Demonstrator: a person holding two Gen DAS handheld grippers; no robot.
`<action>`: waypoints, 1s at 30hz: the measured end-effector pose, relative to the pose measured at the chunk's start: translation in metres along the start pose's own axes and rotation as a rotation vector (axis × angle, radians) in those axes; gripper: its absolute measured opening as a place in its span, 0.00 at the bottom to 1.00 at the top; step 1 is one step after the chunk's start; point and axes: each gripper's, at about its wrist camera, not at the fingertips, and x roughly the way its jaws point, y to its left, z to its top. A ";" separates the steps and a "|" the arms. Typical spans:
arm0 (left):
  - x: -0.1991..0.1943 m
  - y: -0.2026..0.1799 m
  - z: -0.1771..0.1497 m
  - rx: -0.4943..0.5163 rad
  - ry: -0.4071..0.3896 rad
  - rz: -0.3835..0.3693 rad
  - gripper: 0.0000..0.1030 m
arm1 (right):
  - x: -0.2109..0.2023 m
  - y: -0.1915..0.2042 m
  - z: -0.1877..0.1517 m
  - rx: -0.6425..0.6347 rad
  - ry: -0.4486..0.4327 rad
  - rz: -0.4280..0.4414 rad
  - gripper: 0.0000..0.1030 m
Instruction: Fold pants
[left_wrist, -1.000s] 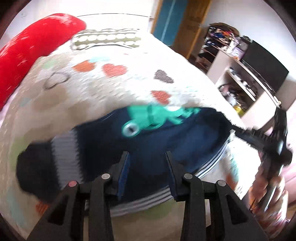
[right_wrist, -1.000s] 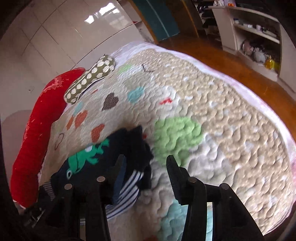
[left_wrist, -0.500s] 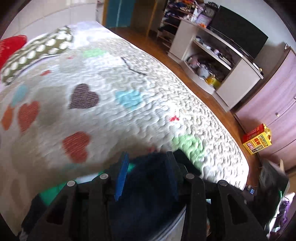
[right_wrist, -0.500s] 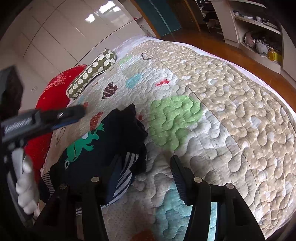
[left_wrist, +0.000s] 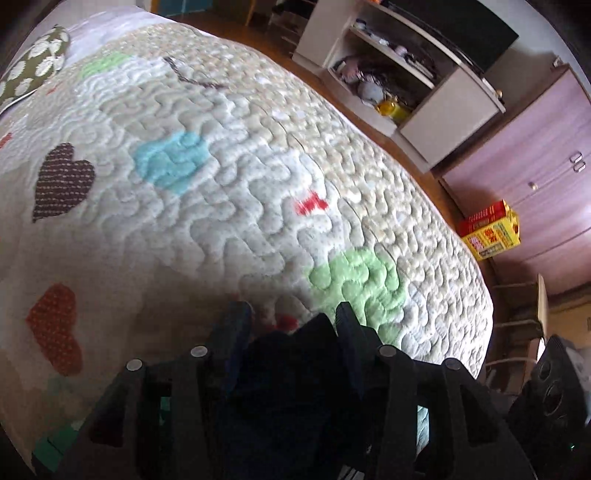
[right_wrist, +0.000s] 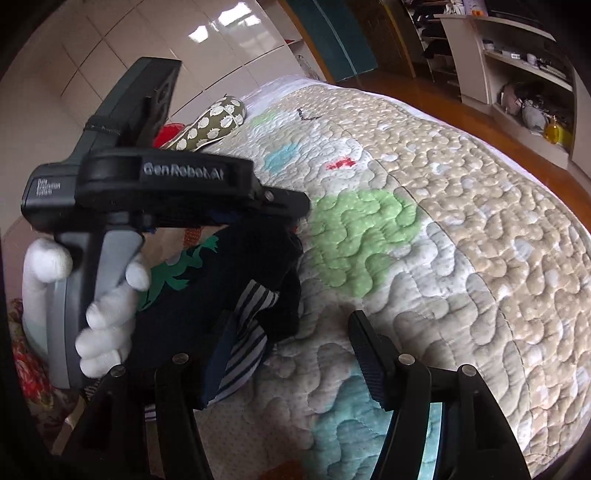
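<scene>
The navy pants (right_wrist: 229, 273) with a green frog print and striped cuffs lie bunched on the quilted bedspread (right_wrist: 443, 206). My left gripper (left_wrist: 291, 321) is open, its fingers straddling the dark top edge of the pants (left_wrist: 291, 373). In the right wrist view it shows from the side (right_wrist: 295, 206), held by a white-gloved hand just above the pants. My right gripper (right_wrist: 291, 354) is open and empty, its left finger over the striped cuff (right_wrist: 255, 310).
A spotted green pillow (right_wrist: 210, 122) and a red cushion (right_wrist: 168, 133) lie at the head of the bed. A white shelf unit (left_wrist: 402, 85), a yellow box (left_wrist: 491, 230) on the floor and purple cabinets (left_wrist: 535, 173) stand past the bed's edge.
My left gripper has swung right along the pants to their far end and dropped over it. My right gripper has moved slightly closer to the striped cuff.
</scene>
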 end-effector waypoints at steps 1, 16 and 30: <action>0.003 -0.002 -0.001 0.003 0.017 0.016 0.44 | 0.002 0.000 0.002 0.005 0.002 0.005 0.66; -0.104 0.026 -0.062 -0.151 -0.222 -0.007 0.12 | -0.008 0.061 0.025 -0.111 0.026 0.110 0.14; -0.190 0.118 -0.209 -0.550 -0.460 0.187 0.35 | 0.060 0.181 -0.015 -0.415 0.251 0.171 0.38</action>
